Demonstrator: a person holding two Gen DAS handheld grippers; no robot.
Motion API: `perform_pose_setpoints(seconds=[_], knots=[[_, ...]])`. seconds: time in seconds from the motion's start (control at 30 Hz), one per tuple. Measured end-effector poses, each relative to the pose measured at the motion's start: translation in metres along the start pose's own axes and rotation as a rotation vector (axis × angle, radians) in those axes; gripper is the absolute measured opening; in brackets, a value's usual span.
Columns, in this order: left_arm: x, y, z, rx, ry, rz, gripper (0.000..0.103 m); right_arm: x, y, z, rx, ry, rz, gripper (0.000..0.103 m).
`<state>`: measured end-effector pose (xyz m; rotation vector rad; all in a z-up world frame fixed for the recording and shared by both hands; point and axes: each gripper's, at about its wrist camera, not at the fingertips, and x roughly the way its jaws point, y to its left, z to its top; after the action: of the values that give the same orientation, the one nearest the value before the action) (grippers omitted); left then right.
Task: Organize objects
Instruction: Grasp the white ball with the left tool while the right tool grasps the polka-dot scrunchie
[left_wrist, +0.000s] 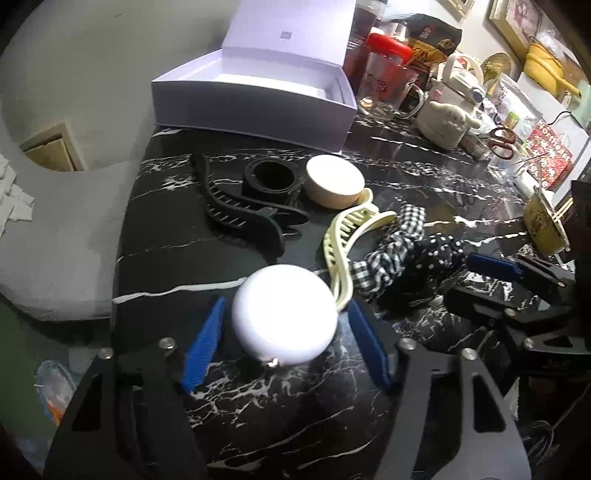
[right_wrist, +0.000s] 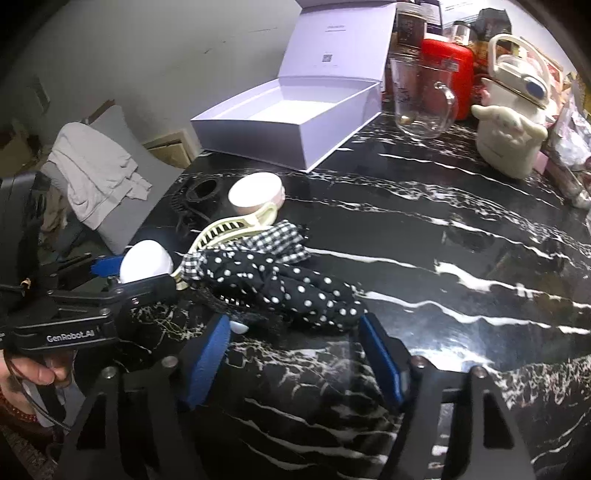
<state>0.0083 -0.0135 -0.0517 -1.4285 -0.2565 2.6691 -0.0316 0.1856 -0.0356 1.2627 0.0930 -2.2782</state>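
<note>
Two grippers, both spread wide. My left gripper (left_wrist: 284, 328) straddles white round case (left_wrist: 284, 314) on near table (left_wrist: 406, 177), not gripping. My right gripper (right_wrist: 295, 354) released, just short of dotted scrunchie (right_wrist: 295, 284). White box (left_wrist: 255, 96) far.

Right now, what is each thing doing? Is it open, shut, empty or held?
White box: lid open, looks empty.
Glass mug: upright, almost empty.
White round case: between the left gripper fingers, not squeezed.
Left gripper: open.
Right gripper: open, holding nothing.
Polka-dot scrunchie: lying on the table.
Cream hair claw: lying on its side.
</note>
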Motion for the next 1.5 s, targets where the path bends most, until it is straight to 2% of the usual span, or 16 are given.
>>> perform_pose_setpoints(seconds=[0.3,0.5,0.57,0.8,0.87,0.93,0.97,1.03,1.1,1.13,1.5], knots=[[0.001,0.000,0.002,0.003,0.000,-0.007,0.059,0.005,-0.002,0.013,0.005,-0.018,0.000,0.070],[0.001,0.001,0.006,-0.011,0.000,-0.010,0.058,0.011,0.006,0.021,-0.024,-0.013,-0.001,0.082],[0.002,0.002,0.007,-0.016,0.001,-0.012,0.058,0.014,0.009,0.025,-0.036,-0.011,-0.011,0.089],[0.002,0.001,0.008,-0.013,0.010,-0.010,0.058,0.023,0.005,0.031,-0.018,-0.002,0.037,0.089],[0.002,0.000,0.008,-0.010,0.012,-0.005,0.058,0.023,0.002,0.030,-0.004,0.001,0.054,0.084],[0.002,-0.001,0.008,-0.006,0.015,0.001,0.058,0.022,0.000,0.030,-0.001,-0.005,0.061,0.082],[0.002,-0.002,0.007,-0.005,0.015,0.000,0.057,0.021,0.000,0.030,0.000,-0.008,0.063,0.077],[0.001,-0.002,0.007,-0.008,0.017,-0.002,0.054,0.020,-0.002,0.030,0.002,-0.010,0.059,0.055],[0.001,-0.003,0.006,-0.004,0.018,0.002,0.053,0.018,-0.005,0.029,0.007,-0.012,0.056,0.051],[0.001,-0.003,0.006,-0.003,0.018,0.008,0.051,0.018,-0.006,0.028,0.010,-0.012,0.052,0.042],[-0.003,-0.016,-0.001,0.016,0.026,0.010,0.050,-0.002,-0.023,0.020,0.062,-0.046,0.037,0.024]])
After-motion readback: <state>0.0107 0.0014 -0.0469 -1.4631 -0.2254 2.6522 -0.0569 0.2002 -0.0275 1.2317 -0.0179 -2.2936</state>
